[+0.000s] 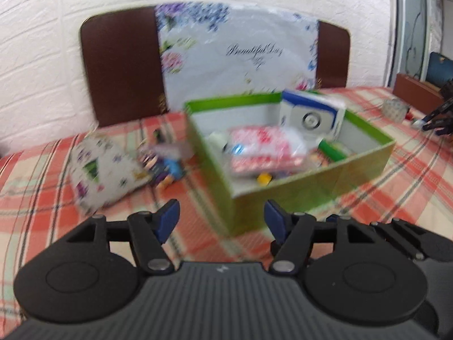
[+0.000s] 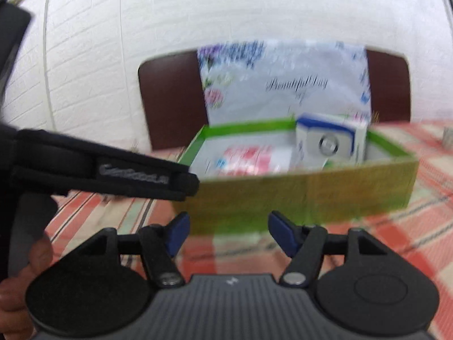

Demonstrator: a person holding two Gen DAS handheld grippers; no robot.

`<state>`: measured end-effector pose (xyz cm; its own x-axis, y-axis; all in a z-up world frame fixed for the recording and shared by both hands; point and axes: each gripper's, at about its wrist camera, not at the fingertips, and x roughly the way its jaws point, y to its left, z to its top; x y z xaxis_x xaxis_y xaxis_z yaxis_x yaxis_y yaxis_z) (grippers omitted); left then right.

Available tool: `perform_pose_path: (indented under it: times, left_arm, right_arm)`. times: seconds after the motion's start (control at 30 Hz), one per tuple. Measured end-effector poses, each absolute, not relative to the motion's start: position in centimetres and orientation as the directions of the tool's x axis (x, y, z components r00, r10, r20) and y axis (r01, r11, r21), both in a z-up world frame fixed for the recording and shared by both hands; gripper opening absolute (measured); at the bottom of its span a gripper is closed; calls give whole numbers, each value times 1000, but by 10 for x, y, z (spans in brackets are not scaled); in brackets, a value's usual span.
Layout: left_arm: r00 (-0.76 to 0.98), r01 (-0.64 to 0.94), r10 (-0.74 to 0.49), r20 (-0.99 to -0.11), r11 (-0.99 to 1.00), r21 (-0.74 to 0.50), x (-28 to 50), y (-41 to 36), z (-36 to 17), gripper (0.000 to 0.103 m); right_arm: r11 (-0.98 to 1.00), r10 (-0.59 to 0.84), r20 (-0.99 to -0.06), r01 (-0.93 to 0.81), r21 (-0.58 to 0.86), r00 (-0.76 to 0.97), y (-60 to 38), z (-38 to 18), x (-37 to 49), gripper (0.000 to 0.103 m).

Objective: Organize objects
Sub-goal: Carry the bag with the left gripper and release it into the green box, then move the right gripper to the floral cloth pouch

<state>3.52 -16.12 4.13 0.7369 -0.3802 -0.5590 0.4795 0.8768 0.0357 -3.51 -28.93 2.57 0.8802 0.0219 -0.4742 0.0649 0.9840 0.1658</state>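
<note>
An open green box (image 1: 311, 187) stands on the plaid tablecloth, straight ahead in both views (image 2: 305, 195). Inside it are a blue-and-white carton (image 1: 311, 116) (image 2: 329, 141) upright at the back, a red-and-white packet (image 1: 266, 150) (image 2: 246, 160) and small yellow and green items. Left of the box lie a floral pouch (image 1: 104, 167) and a few small colourful items (image 1: 165, 167). My left gripper (image 1: 221, 218) is open just short of the box's near corner, nothing between its blue pads. My right gripper (image 2: 230, 228) is open before the box's front wall, also holding nothing.
A floral "Beautiful Day" panel (image 1: 240, 53) leans on a brown chair back (image 1: 121, 68) behind the box. At far right are a glass jar (image 1: 393, 109), a brown box (image 1: 416, 90) and a blurred black object (image 1: 436, 119). A black strap (image 2: 113, 170) and a hand (image 2: 25, 283) fill the right wrist view's left side.
</note>
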Motion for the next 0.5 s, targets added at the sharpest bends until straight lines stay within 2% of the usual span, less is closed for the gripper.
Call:
perform_pose_path:
  times: [0.1,0.13,0.2,0.5]
  left_arm:
    - [741,402,-281,-609,913,67,40,-140,24,68]
    - [735,377,-255,-628,924,65,44,-132,19,68]
    - [723,323,-206,-659,945,59,52,-114,9,69]
    - [759,200,-140,-636,980,23,68,-52,2,73]
  right_arm:
    - [987,53,-566,44,156,823,-276,17,-22,66]
    - [991,42,-567,37,126,823,-271,17,-20,70]
    - [996,35,-577,18,85,816,-261,17,-17,71]
    - [996,78,-587,-81,21,806,-213,13,-7,71]
